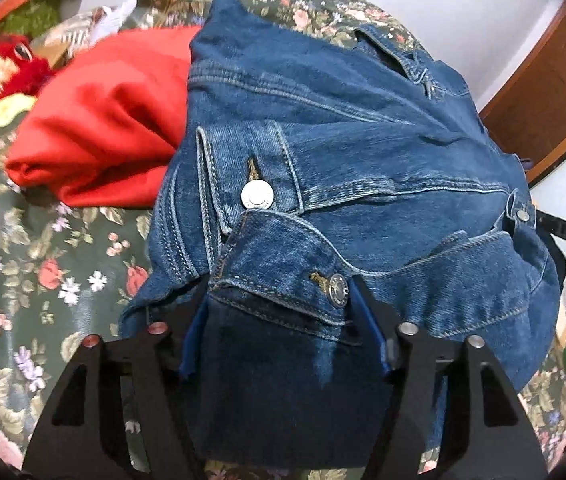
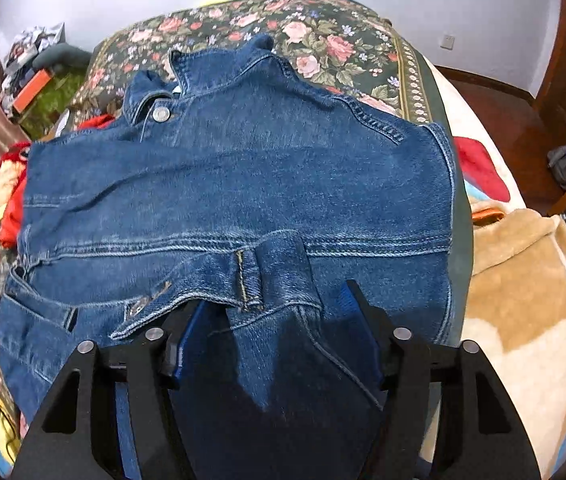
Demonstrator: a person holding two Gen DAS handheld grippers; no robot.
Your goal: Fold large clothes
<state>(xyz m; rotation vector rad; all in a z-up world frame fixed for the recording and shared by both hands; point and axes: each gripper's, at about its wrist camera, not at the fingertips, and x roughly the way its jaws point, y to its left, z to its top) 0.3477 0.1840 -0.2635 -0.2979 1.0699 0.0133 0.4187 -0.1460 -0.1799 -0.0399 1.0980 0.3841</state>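
Denim jacket (image 1: 363, 152) folds hide whether either gripper's jaws grasp it.

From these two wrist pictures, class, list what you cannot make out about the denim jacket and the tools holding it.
- Left wrist view: whether the left tool pinches the denim jacket; cloth drapes over its pads.
- Right wrist view: the right tool likewise, its pads shadowed under the hem.
- Left wrist view: most of the red garment is blurred, partly under the jacket.
- Both views: the jacket's near edge is cut off by the tool bodies.
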